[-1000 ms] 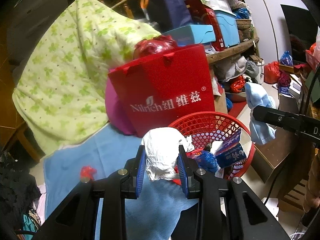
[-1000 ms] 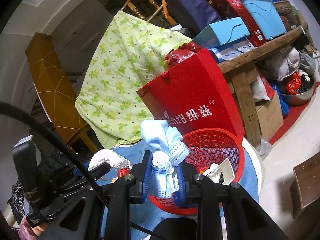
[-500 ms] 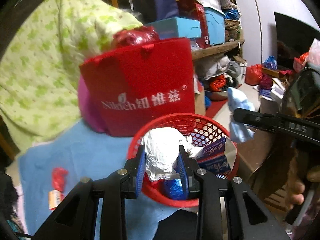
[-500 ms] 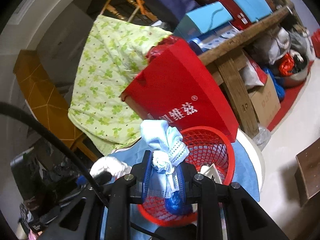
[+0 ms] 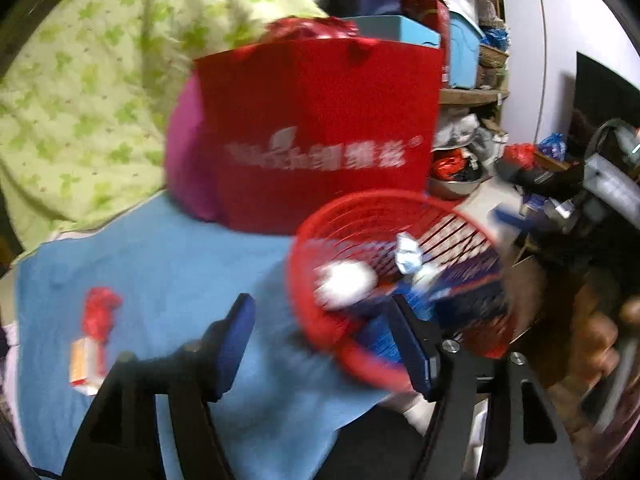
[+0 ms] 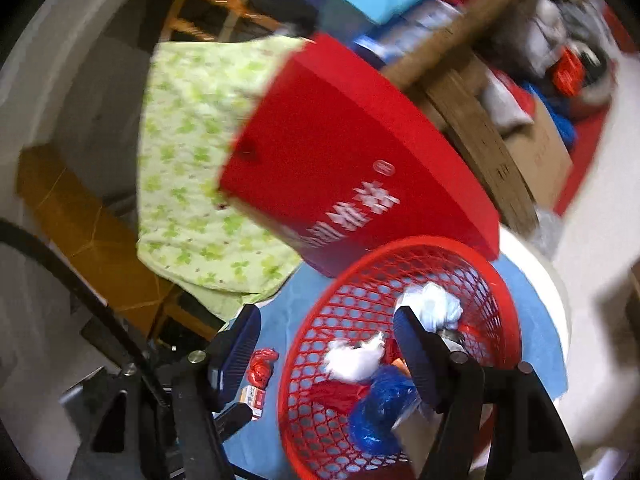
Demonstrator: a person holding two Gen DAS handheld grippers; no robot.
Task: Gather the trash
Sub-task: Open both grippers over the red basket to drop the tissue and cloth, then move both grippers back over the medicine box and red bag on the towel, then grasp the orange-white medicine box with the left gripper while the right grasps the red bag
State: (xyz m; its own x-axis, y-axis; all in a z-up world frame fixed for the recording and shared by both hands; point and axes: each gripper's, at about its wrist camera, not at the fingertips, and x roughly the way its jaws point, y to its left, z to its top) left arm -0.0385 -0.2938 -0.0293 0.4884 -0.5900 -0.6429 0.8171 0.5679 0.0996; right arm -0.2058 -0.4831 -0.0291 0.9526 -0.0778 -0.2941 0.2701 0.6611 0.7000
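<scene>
Presently, itemised as seen. Left gripper [image 5: 324, 332]: jaws have just been opening and now stand spread, nothing between them. Right gripper [image 6: 326, 340]: jaws likewise have just been opening, now parted and empty. Red mesh basket [image 6: 508, 312], also in the left view [image 5: 304, 248]: stands on the blue cloth [image 5: 160, 260] covering the counter, just in front of the red paper bag [image 5: 320, 132]. Inside the basket: white crumpled paper [image 6: 354, 362], pale blue wad [image 6: 436, 306], blue plastic bag [image 6: 380, 408], red scrap. Outside the basket, on the cloth to its left: red wrapper [image 5: 100, 312] touching a small carton [image 5: 84, 364], well apart from the rim. Green floral quilt [image 5: 88, 88]: draped behind, left of the bag. Both views motion-blurred.
</scene>
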